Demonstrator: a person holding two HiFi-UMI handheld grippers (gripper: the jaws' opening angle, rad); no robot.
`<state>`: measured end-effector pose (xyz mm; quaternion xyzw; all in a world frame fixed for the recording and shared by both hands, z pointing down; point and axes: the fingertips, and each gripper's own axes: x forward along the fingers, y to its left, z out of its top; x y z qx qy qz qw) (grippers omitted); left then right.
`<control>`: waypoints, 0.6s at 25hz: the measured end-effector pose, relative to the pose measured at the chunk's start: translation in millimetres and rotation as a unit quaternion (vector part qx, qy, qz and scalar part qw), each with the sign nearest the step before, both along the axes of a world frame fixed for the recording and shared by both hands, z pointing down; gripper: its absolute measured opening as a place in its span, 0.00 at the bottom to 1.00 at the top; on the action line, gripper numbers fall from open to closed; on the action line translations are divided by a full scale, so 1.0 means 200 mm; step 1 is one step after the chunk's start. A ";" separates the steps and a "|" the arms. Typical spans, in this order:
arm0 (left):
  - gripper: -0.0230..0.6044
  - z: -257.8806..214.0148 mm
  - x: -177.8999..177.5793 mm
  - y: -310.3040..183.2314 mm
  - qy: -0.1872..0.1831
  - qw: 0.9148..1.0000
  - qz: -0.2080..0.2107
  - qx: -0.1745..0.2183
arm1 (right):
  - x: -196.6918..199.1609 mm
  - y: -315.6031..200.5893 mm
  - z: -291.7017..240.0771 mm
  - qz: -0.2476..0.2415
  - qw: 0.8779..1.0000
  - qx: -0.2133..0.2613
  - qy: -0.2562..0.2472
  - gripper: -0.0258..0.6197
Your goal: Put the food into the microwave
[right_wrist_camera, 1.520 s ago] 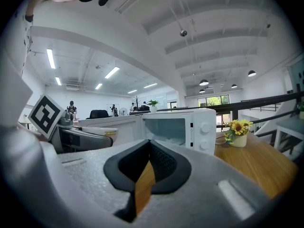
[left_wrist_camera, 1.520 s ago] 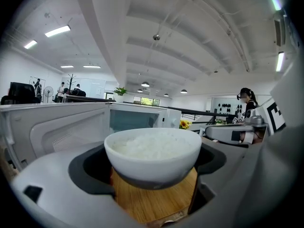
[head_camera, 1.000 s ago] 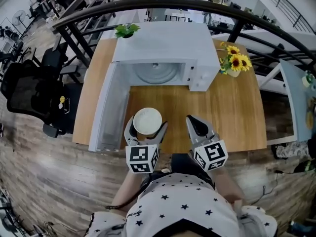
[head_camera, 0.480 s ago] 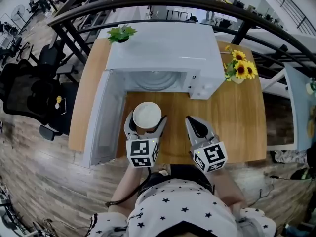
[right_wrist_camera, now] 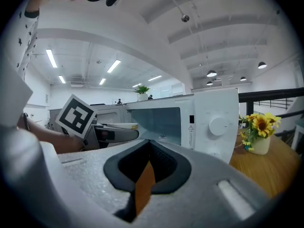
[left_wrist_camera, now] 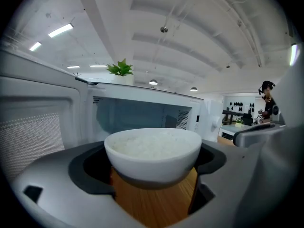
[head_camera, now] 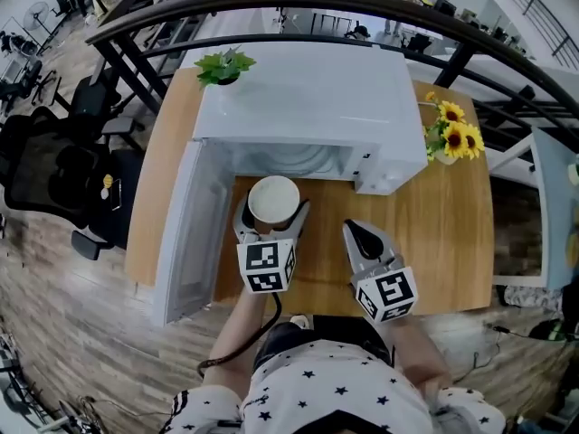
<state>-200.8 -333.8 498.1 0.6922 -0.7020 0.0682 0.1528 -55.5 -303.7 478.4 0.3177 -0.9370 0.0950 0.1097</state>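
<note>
White and glossy, the round ceramic bowl point(head_camera: 273, 201) sits heaped almost to its rim with plain, grainy white rice, and from above we see it as a pale disc with a thin, clean edge. In the left gripper view the bowl point(left_wrist_camera: 152, 151) has smooth sides that curve in towards a narrower base, and the rice forms a low, even mound. The left gripper point(head_camera: 273, 210) clamps the bowl from both sides, with its dark jaw pads pressed against the walls below the rim point(left_wrist_camera: 152, 169). It holds the bowl clear of the light wooden table point(head_camera: 434, 233), just outside the mouth of the boxy white microwave oven point(head_camera: 308, 98).

The microwave's white door point(head_camera: 194, 233) is swung wide to our left, and its pale grey cavity point(left_wrist_camera: 137, 115) lies straight ahead of the rice. To the right of the bowl, the right gripper point(head_camera: 362, 238) hangs over the table with nothing in it. Its jaws are drawn nearly together, so only a slit of wood shows between them point(right_wrist_camera: 145, 175).

A small green potted plant point(head_camera: 224, 64) stands on the oven's top left corner. A pale vase of yellow sunflowers point(head_camera: 452, 138) stands on the table just beside the oven's right side. At the bottom of the head view we see the person's white shirt with black stars point(head_camera: 335, 396).
</note>
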 end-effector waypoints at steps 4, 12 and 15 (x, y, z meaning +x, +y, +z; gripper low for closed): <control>0.82 0.04 -0.04 -0.10 0.003 1.000 -0.007 0.001 | -0.03 -0.04 0.03 -0.004 1.000 -0.005 0.003 0.05; 0.82 0.14 -0.08 -0.27 0.005 1.000 -0.007 -0.005 | -0.07 -0.11 0.09 -0.008 1.000 -0.016 0.007 0.05; 0.82 0.17 -0.09 -0.33 0.004 1.000 -0.006 -0.005 | -0.07 -0.13 0.11 -0.007 1.000 -0.020 0.009 0.05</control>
